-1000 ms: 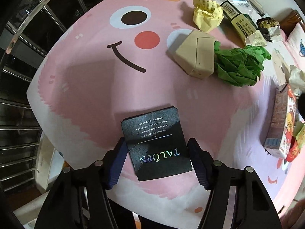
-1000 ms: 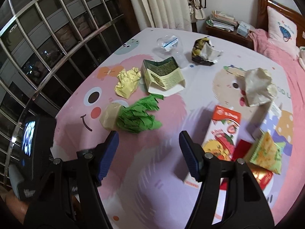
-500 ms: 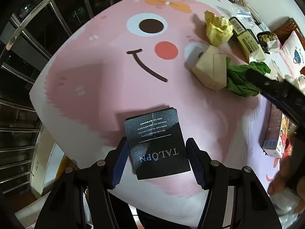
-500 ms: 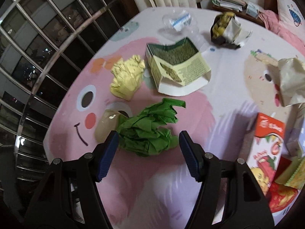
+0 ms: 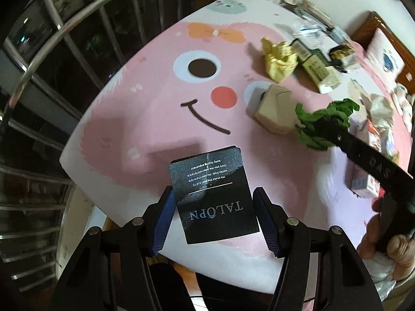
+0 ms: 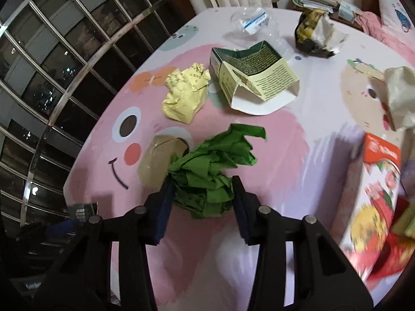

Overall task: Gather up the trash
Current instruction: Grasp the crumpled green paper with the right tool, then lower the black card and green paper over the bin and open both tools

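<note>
My left gripper (image 5: pixel 212 208) is shut on a black TALOPN card box (image 5: pixel 211 194) and holds it above the near edge of the pink cartoon tablecloth (image 5: pixel 160 103). My right gripper (image 6: pixel 203 198) has closed in around a crumpled green paper ball (image 6: pixel 212 171); both blue pads touch its sides. The green ball also shows in the left wrist view (image 5: pixel 324 121), with the right gripper's finger over it. A tan box (image 6: pixel 158 160) lies just left of the ball.
A crumpled yellow paper (image 6: pixel 185 96), an opened green-and-cream carton (image 6: pixel 249 75), a clear plastic wrapper (image 6: pixel 251 20), a dark snack bag (image 6: pixel 316 33), a beige crumpled paper (image 6: pixel 399 93) and a red juice carton (image 6: pixel 376 189) lie on the table. Window bars (image 6: pixel 64 64) stand at the left.
My right gripper moved forward over the table to the green paper ball and narrowed around it. My left gripper rose a little, still holding the black box.
</note>
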Demonstrator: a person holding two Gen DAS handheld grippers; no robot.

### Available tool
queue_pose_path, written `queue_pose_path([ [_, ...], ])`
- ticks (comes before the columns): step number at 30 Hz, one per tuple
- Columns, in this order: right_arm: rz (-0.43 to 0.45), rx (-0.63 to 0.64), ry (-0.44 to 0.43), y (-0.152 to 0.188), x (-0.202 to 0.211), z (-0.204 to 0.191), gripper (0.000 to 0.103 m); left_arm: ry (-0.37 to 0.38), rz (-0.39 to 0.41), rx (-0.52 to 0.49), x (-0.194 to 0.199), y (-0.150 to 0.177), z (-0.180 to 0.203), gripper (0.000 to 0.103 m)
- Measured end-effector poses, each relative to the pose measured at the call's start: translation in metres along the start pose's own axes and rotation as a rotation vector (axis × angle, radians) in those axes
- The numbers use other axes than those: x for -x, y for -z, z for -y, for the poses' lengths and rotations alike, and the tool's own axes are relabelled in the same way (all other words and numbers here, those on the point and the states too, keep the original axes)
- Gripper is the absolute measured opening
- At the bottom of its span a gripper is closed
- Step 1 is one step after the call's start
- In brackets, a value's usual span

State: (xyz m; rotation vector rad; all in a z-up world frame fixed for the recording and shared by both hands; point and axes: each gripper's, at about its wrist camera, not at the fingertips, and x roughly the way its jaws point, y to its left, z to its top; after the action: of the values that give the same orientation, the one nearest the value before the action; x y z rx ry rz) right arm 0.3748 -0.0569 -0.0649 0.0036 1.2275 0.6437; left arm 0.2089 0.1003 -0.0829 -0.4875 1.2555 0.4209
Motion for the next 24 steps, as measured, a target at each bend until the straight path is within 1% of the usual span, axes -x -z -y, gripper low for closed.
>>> queue_pose_path([
  [1,0.009,-0.003,0.008,0.003,0.008,-0.002,0.040,0.008,0.006,-0.018,0.010,0.001,-0.006,0.061],
  [2,0.018,-0.007,0.016,0.008,0.018,-0.004,0.040,0.017,0.013,-0.037,0.013,-0.002,-0.002,0.061],
  [3,0.026,-0.013,0.020,0.013,0.027,-0.005,0.040,0.026,0.019,-0.056,0.021,0.000,-0.008,0.061],
  [6,0.050,-0.049,0.037,0.032,0.059,-0.012,0.040,0.058,0.043,-0.131,0.042,0.006,-0.012,0.061],
  [9,0.081,-0.088,0.056,0.058,0.093,-0.022,0.040,0.094,0.061,-0.216,0.068,0.017,-0.025,0.061],
  [13,0.136,-0.149,0.104,0.100,0.137,-0.048,0.040,0.136,0.087,-0.331,0.097,0.029,-0.037,0.061],
  [16,0.151,-0.181,0.133,0.129,0.155,-0.068,0.040,0.177,0.111,-0.406,0.117,0.039,-0.050,0.061],
  [18,0.143,-0.200,0.161,0.154,0.161,-0.087,0.040,0.208,0.113,-0.439,0.126,0.047,-0.061,0.061],
  [21,0.133,-0.222,0.188,0.183,0.164,-0.110,0.040,0.258,0.107,-0.473,0.133,0.056,-0.075,0.061],
  [24,0.138,-0.261,0.209,0.211,0.164,-0.131,0.040,0.308,0.080,-0.504,0.134,0.067,-0.089,0.061],
])
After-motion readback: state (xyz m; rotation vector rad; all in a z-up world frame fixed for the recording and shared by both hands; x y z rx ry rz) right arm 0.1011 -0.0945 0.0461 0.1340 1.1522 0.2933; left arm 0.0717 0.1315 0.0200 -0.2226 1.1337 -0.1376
